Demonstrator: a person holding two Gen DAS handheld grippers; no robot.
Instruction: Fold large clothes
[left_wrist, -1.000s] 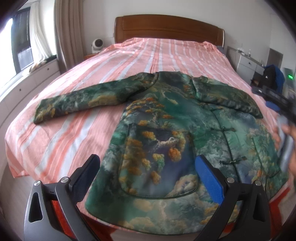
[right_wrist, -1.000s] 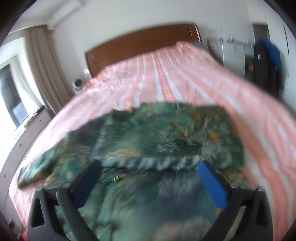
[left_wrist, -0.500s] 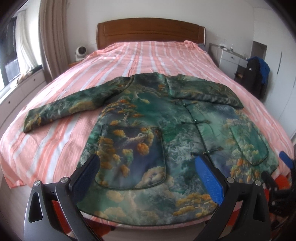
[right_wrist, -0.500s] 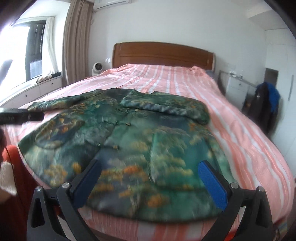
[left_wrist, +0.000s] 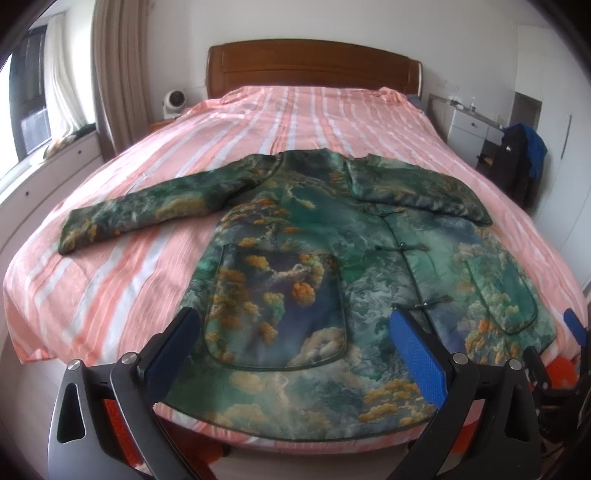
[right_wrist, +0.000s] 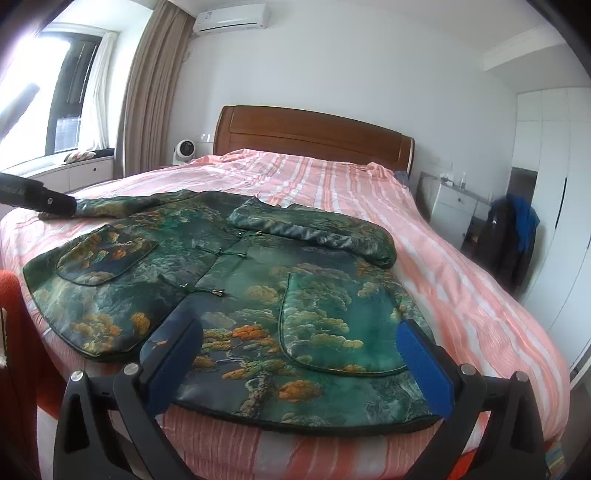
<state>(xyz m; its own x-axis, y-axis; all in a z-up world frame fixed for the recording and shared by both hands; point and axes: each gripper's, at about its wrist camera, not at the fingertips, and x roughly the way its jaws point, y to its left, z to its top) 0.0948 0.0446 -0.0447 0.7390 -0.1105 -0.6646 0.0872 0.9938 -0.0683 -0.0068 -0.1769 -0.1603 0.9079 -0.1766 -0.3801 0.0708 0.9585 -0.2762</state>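
- The left tool (left_wrist: 295, 354) is wide open and holds nothing.
- The right tool (right_wrist: 299, 354) is wide open and empty too.
- The green jacket (left_wrist: 332, 280) lies flat on the bed (left_wrist: 110, 280), just in front of both tools.

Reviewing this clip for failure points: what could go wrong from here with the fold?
1. The jacket's hem overhangs the bed's foot edge, so tugging it could drag it off.
2. The folded right sleeve lies loose and may unfold.
3. The left sleeve lies far out, so the left gripper, open, needs a long reach.
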